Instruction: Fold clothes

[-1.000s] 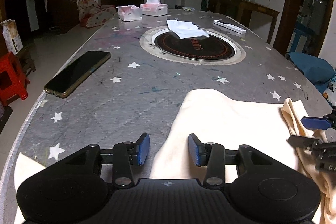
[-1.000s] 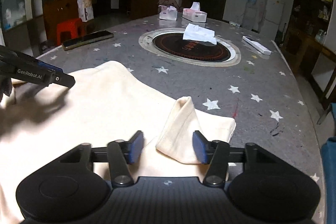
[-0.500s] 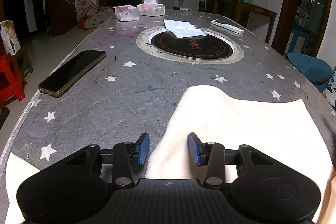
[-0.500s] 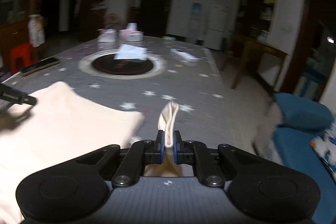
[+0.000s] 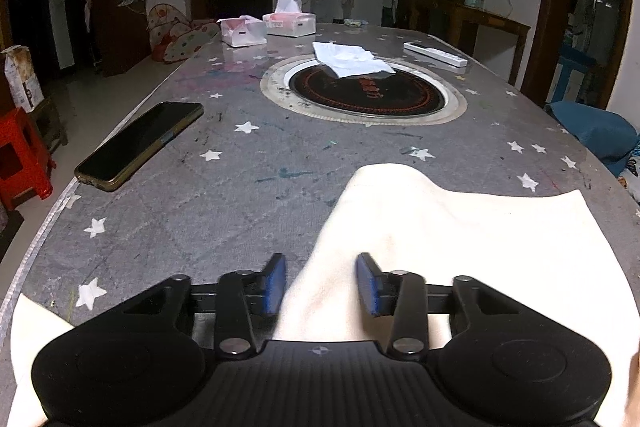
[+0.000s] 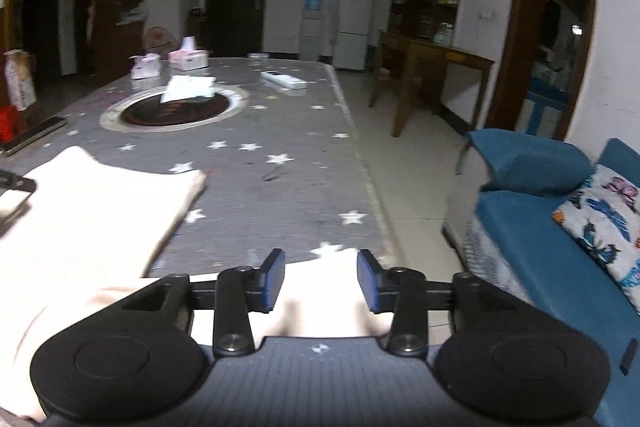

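We see the left tongs (image 5: 320,281) closing around a fold of cream cotton garment (image 5: 460,239), pads not touching; right tongs (image 6: 321,279) opening, cloth below them on the grey star-printed table (image 5: 240,195).

The left tool (image 5: 320,281), jaws closing, straddles a raised fold of cream cloth garment (image 5: 460,239) spread on the grey star-patterned tabletop (image 5: 224,195).

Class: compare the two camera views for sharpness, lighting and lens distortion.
Left wrist view: sharp, dim room, phone crisp, table edge bowed by the fisheye. Right wrist view: motion-blurred, cream garment smeared, sofa soft, door frames curved.
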The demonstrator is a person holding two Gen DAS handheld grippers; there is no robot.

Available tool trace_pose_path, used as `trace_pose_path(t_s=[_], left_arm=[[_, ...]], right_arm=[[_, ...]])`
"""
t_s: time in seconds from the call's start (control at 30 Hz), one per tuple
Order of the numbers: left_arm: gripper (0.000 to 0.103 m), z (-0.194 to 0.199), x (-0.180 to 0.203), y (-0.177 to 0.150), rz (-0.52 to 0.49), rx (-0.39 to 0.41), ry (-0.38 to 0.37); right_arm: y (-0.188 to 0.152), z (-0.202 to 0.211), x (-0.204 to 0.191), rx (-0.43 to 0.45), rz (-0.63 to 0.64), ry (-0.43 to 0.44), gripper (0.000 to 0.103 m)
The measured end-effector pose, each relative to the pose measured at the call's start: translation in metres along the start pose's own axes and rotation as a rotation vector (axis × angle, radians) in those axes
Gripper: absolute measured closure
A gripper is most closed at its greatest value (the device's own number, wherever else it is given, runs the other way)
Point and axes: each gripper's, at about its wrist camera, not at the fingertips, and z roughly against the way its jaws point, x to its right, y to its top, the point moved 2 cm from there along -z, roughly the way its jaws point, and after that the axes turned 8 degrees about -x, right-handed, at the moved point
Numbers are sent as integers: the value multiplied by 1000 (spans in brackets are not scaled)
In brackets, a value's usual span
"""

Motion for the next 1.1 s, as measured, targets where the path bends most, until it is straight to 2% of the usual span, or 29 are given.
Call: trace_pose_path(t_s=[0.03,0.1,0.17,0.27,0.37,0.53,0.63,0.7,0.77,0.87,0.93,1.0,1.1], left_arm=[[77,0,1,0,-2,4,-6],[91,2,2,0,-7,15,-13],[96,8,6,-1,-13,39,-5],[96,24,23,-6,-89,99,-6],[96,39,47,-18,-215,151,-53],[93,44,82,-44,-401,107,-203],[92,51,87,-48,-421,112,-265],[90,59,82,-42,-391,149,-289],[88,68,71,-32,-323,197,-275],[87,61,42,-10,-168,205,-159],[80,49,20,4,-61,181,-90],[61,33,1,14,25,123,-42],[57,11,-13,17,59,61,-12]], right_arm=[[0,0,-4,-1,1,18,54],[2,-2,-14,-11,5,64,52],[3,-4,-24,-13,23,98,51],[5,-5,-38,-10,51,138,51],[5,-7,-47,-15,61,163,51],[5,-10,-58,-22,75,196,50],[5,-10,-60,-24,77,204,48],[5,-9,-59,-26,73,209,46],[4,-10,-57,-29,66,211,46],[5,-13,-58,-35,63,217,45],[4,-13,-59,-35,63,223,45],[4,-13,-61,-36,63,228,43],[2,-15,-64,-45,69,239,42]])
